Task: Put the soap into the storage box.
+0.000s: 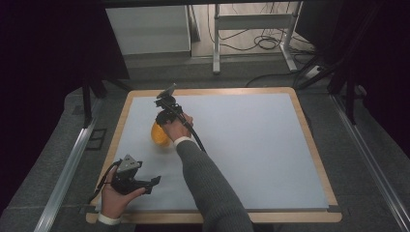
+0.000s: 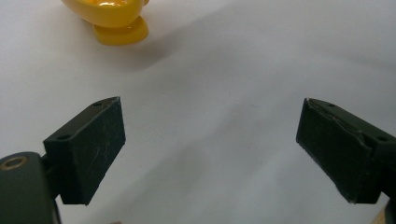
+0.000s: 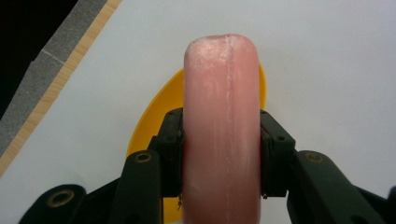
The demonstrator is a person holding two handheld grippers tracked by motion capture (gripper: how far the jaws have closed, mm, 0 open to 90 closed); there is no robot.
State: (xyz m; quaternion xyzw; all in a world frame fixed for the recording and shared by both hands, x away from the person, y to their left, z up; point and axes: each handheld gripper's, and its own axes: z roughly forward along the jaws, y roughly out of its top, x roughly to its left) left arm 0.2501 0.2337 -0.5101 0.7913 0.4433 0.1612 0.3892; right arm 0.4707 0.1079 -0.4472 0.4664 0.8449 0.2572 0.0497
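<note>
Table with a pale grey top, seen from above. Right gripper is clamped on a pink bar, held upright directly over a yellow dish left of the table's centre. Left gripper rests at the near left corner in a hand, jaws wide apart and empty, with the dish beyond them, well apart.

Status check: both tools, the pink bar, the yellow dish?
Right tool shut on pink bar, above yellow dish. Left tool open, empty, near table's front edge. Nothing in the way.
</note>
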